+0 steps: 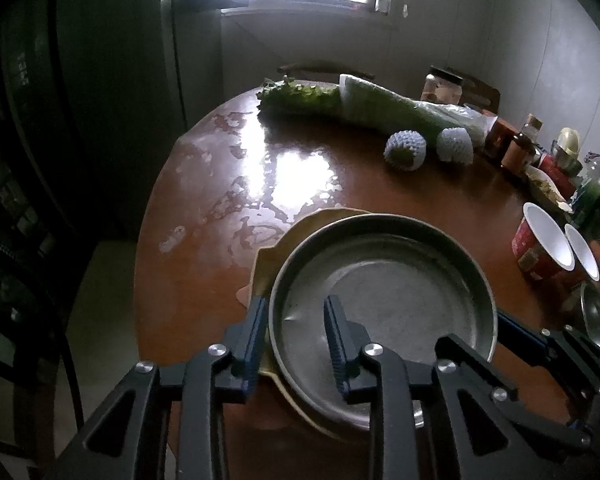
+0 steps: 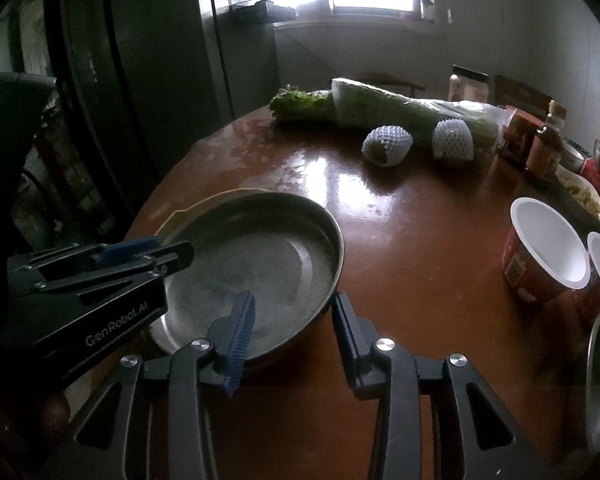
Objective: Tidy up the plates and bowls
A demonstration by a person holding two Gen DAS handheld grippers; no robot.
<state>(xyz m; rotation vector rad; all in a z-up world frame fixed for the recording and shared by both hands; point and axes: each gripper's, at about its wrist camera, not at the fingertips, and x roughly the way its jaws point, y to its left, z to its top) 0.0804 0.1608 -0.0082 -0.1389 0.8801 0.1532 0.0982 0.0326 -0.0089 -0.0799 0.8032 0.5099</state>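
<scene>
A round steel pan (image 1: 384, 292) sits upright, its open face up, on a yellow plate (image 1: 272, 248) near the near edge of the brown round table (image 1: 204, 216). Being round, it has no long axis.

The left gripper (image 1: 296, 320) straddles the pan's left rim, one finger inside and one outside, the jaws parted with a gap at the rim. The right gripper (image 2: 294, 320) straddles the pan's right rim the same way, its jaws spread and not pressing.

Beyond the pan lie a wrapped lettuce (image 1: 364, 104) and two netted fruits (image 1: 406, 150). To the pan's right stand two red paper cups (image 2: 544, 248).
</scene>
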